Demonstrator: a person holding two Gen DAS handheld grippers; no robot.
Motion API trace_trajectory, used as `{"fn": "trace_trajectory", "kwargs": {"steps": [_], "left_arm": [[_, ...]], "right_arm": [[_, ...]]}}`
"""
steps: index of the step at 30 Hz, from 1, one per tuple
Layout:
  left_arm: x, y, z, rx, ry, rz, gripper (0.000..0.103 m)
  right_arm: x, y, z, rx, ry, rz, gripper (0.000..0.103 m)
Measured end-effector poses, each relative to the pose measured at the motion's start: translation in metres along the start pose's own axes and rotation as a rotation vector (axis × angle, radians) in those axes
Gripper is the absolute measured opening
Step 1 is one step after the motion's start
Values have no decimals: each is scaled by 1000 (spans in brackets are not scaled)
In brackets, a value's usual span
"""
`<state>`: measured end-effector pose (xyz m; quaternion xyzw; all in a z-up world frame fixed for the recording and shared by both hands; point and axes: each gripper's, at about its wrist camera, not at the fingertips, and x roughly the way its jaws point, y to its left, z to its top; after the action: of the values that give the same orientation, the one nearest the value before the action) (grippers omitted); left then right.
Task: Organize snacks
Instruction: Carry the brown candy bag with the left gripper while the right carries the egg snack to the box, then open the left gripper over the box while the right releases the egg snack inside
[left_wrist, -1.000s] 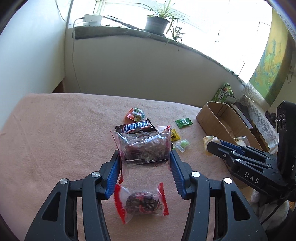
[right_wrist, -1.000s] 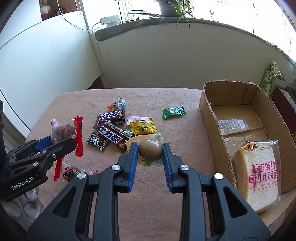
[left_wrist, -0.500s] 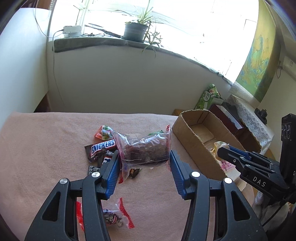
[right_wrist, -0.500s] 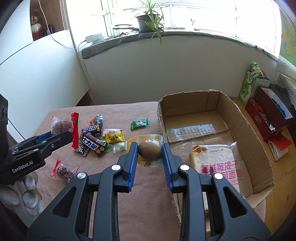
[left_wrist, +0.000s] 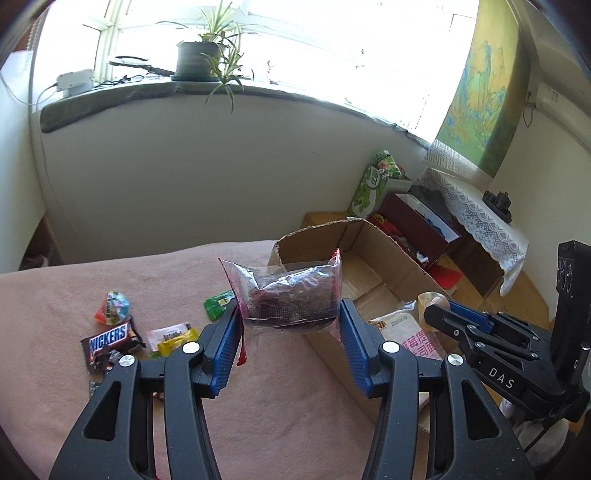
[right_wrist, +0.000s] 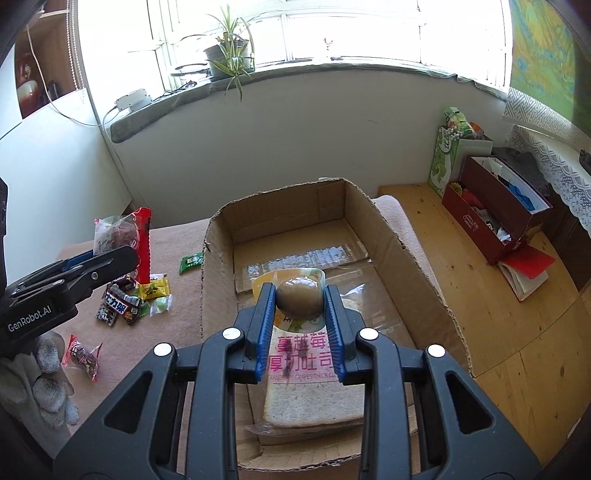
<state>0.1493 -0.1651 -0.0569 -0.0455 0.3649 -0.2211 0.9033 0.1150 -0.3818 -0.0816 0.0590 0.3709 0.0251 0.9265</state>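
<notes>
My left gripper (left_wrist: 290, 319) is shut on a clear snack bag with dark pieces and red edges (left_wrist: 291, 295), held in the air at the left wall of the open cardboard box (left_wrist: 314, 236). My right gripper (right_wrist: 298, 295) is shut on a packaged brown egg (right_wrist: 298, 297) and holds it above the inside of the box (right_wrist: 218, 258), over a bagged bread slice (right_wrist: 314, 395). The left gripper also shows in the right wrist view (right_wrist: 107, 264), and the right gripper in the left wrist view (left_wrist: 439, 314).
Loose snacks lie on the pink cloth left of the box: a Snickers bar (left_wrist: 110, 338), a yellow packet (left_wrist: 173, 334), a green packet (left_wrist: 218, 304), a colourful candy (left_wrist: 112, 306), and a red-edged bag (right_wrist: 83, 356). A wooden surface with a red box (right_wrist: 491, 206) lies right.
Both grippers have swung right with their snacks. The right gripper now holds the egg over the box interior; the left has moved from above the snack pile to the box's left wall.
</notes>
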Motion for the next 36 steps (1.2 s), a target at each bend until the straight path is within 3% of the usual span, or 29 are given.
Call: {"fn": "trace_trajectory", "kwargs": {"steps": [13,29,30,34,36], "left_arm": [[34,-33,5,45,56,-34,51],[40,-52,7,74,76,-47,57],[40,-52,7,73,74,-47,57],[37,-51,8,71,68,-51,57],[36,-52,9,71,65,-52,57]], "right_arm": [[8,-42,0,39,15,-66,28],[13,-44,-4,39,29,-78,29],[13,-44,-4,38,30,-80,29],[11,-42,-5,34,23,-89,50],[10,-41,-5,32,22,-90,50]]}}
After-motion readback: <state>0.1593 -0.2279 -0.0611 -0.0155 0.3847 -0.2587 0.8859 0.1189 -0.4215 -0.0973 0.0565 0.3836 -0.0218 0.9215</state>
